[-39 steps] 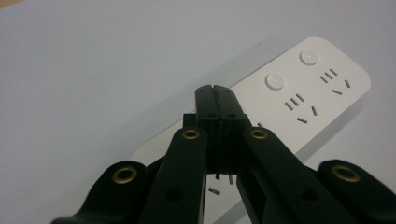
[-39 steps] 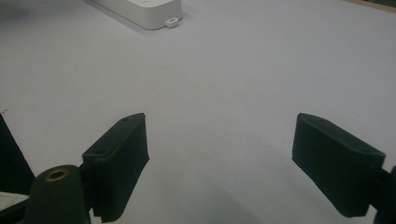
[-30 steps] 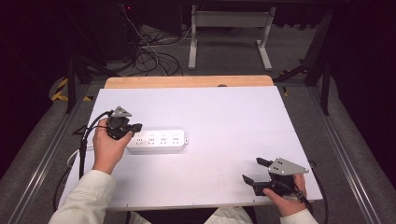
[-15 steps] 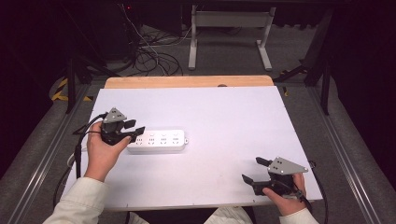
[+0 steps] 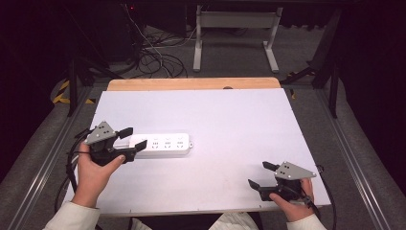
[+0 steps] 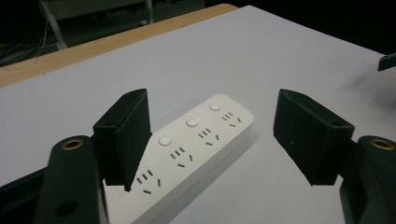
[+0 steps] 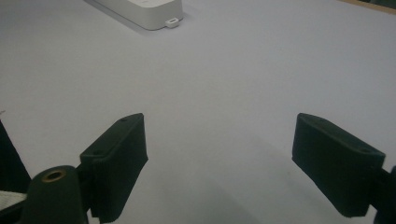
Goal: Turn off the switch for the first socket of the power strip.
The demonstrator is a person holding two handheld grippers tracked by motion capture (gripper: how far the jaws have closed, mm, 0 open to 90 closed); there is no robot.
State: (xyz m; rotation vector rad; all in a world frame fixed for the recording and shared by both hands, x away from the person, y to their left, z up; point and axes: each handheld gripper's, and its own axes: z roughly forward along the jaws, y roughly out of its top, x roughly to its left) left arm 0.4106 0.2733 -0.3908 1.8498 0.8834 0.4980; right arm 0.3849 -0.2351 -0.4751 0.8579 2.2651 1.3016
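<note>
1. My left gripper (image 5: 134, 139) sits at the left end of the white power strip (image 5: 165, 144), low over the white table top (image 5: 215, 115). Its jaws have just been opening and now stand wide.
2. In the left gripper view the near end of the power strip (image 6: 187, 149) lies between and under my two black pads (image 6: 123, 135). Neither pad presses on it; the strip rests flat on the table top (image 6: 280, 56).
3. The strip's top face carries a row of socket groups, each paired with a round button (image 6: 191, 122). Nothing is plugged into the sockets that are in sight.
4. The strip lies left of the table's centre, long axis running across the table. Its right end bears a small tab (image 5: 190, 143).
5. My right gripper (image 5: 258, 175) rests near the front right corner of the table, well apart from the strip. Its jaws stand wide with nothing between them.
6. In the right gripper view my pads (image 7: 116, 158) frame bare table top (image 7: 233, 93). One end of the power strip (image 7: 149, 11) lies far off at the upper edge.
7. A bare wooden strip (image 5: 191, 84) runs along the table's far edge.
</note>
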